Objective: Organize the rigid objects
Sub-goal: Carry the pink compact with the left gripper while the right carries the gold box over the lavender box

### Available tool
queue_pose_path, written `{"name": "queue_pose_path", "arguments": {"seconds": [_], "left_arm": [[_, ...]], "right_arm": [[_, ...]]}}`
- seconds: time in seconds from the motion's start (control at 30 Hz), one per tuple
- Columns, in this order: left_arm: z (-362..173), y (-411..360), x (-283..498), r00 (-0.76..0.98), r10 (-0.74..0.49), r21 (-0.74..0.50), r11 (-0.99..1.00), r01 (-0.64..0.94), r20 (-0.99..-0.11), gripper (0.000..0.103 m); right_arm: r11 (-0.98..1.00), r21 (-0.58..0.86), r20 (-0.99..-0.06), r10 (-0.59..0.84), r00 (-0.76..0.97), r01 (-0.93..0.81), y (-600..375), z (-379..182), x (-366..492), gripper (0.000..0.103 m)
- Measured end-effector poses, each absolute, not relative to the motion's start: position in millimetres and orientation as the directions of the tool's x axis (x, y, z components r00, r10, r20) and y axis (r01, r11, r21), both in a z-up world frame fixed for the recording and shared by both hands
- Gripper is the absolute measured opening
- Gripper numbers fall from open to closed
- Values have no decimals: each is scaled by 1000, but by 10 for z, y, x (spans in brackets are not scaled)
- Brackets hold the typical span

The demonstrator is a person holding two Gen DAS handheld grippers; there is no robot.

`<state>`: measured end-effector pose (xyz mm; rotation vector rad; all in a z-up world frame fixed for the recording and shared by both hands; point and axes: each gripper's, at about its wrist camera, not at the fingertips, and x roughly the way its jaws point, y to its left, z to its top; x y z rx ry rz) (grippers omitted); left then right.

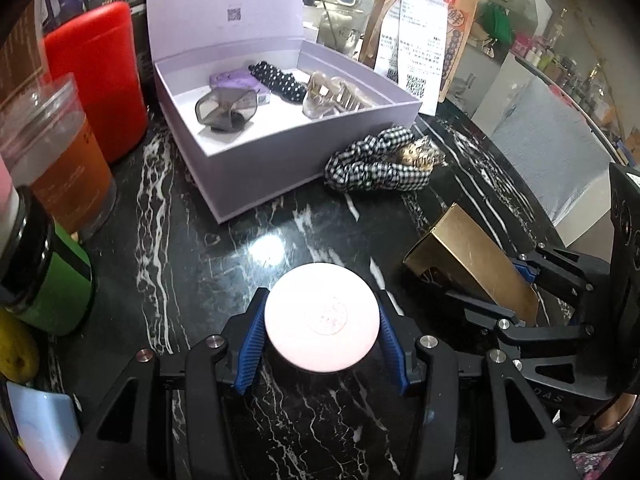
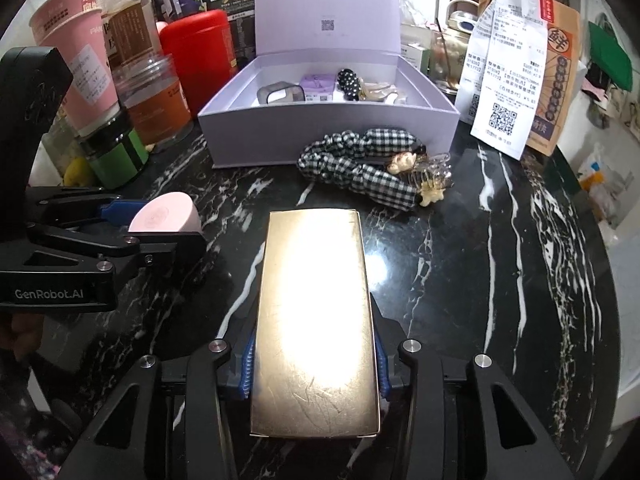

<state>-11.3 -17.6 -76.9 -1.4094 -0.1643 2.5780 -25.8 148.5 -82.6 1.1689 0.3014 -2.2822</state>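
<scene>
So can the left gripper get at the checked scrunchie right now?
Probably not yet: the left gripper is shut on the pink round case. The marble between it and the checked scrunchie looks bare, so the path itself seems free.

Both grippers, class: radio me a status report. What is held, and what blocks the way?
Left gripper shut on pink disc. Right gripper shut on gold box. Lilac box open ahead; checked scrunchies lie before it.

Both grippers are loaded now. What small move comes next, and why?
Probably carry the left gripper, shut on the pink round case, forward and over the front wall of the open lilac box. The box floor near that wall looks bare, while the right gripper holds the bulkier gold box.
</scene>
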Motion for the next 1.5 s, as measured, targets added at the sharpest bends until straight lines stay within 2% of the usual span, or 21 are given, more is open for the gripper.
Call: {"name": "queue_pose_path", "arguments": {"seconds": [0.93,1.5], "left_arm": [[-17,-114,-406,-646,175,-105,-984,-146,-743,51],[134,-240,-749,-691,155,-91,-987,-129,-706,51]], "right_arm": [[-762,-16,-719,-441,-537,648,1423,-99,-499,43],[-760,-48,-689,-445,-573,648,1336,139,-847,43]]}}
